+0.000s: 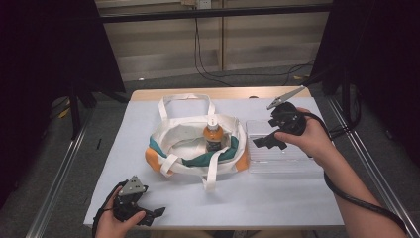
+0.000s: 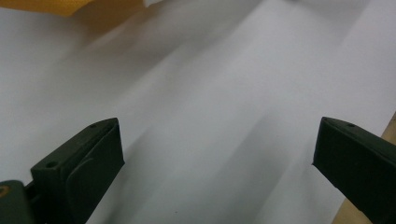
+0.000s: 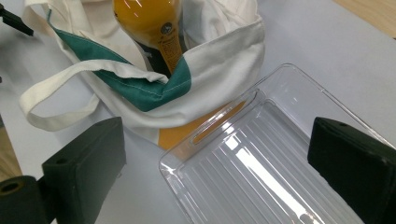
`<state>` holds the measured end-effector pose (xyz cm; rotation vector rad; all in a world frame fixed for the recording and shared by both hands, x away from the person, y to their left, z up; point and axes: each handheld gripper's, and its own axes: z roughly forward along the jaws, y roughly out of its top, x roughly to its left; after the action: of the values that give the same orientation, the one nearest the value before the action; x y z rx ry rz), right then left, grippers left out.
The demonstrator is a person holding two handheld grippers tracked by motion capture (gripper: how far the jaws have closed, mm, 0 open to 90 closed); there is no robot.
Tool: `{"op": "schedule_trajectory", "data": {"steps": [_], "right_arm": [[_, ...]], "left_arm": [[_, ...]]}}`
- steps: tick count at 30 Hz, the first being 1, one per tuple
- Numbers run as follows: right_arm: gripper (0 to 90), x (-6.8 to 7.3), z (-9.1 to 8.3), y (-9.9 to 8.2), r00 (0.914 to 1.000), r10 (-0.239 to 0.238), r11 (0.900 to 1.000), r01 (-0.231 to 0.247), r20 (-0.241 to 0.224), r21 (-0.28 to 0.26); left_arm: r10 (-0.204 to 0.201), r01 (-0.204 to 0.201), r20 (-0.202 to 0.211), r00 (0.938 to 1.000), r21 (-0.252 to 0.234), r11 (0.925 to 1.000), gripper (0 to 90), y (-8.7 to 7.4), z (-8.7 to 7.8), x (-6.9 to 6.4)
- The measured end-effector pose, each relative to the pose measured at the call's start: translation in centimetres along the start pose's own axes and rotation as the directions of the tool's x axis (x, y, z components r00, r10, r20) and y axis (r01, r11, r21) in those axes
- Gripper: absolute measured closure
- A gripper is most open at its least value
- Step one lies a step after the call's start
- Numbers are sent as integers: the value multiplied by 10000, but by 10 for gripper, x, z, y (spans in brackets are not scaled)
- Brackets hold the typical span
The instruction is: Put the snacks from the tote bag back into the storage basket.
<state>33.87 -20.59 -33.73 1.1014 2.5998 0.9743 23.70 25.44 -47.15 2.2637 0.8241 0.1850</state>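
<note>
A cream tote bag [image 1: 173, 139] with teal and orange panels lies open mid-table, an orange drink bottle [image 1: 213, 135] standing inside it. The bottle [image 3: 154, 28] and the bag [image 3: 205, 88] also appear in the right gripper view. A clear plastic tray [image 1: 282, 161] sits just right of the bag, and its ribbed floor [image 3: 261, 172] holds nothing. My right gripper [image 1: 267, 142] hovers open over the tray's left part, jaws wide apart. My left gripper [image 1: 152, 215] rests open near the table's front left corner, above bare white covering [image 2: 210, 116], with nothing between its jaws.
A white sheet [image 1: 277, 198] covers the table, with the wooden edge [image 1: 223, 92] showing at the back. The bag's handles [image 1: 184, 99] lie toward the far side and the near side. Metal rails [image 1: 64, 163] run along both sides. Cables [image 1: 208, 69] lie on the floor behind.
</note>
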Motion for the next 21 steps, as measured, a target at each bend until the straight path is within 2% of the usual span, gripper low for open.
{"op": "schedule_trajectory", "data": {"steps": [1,7,21], "right_arm": [[46,0,2,2,9999,-70,9999,68,114,145],[46,1,6,10,9997,-190,9993,186,142,331],[46,10,24,30,9984,-551,9965,555,-95,623]], "left_arm": [[-8,8,10,10000,-2,10000,14,0,0,0],[-22,22,-5,10000,-47,10000,14,0,-1,0],[-106,106,13,9999,-176,9998,14,0,-2,0]]}}
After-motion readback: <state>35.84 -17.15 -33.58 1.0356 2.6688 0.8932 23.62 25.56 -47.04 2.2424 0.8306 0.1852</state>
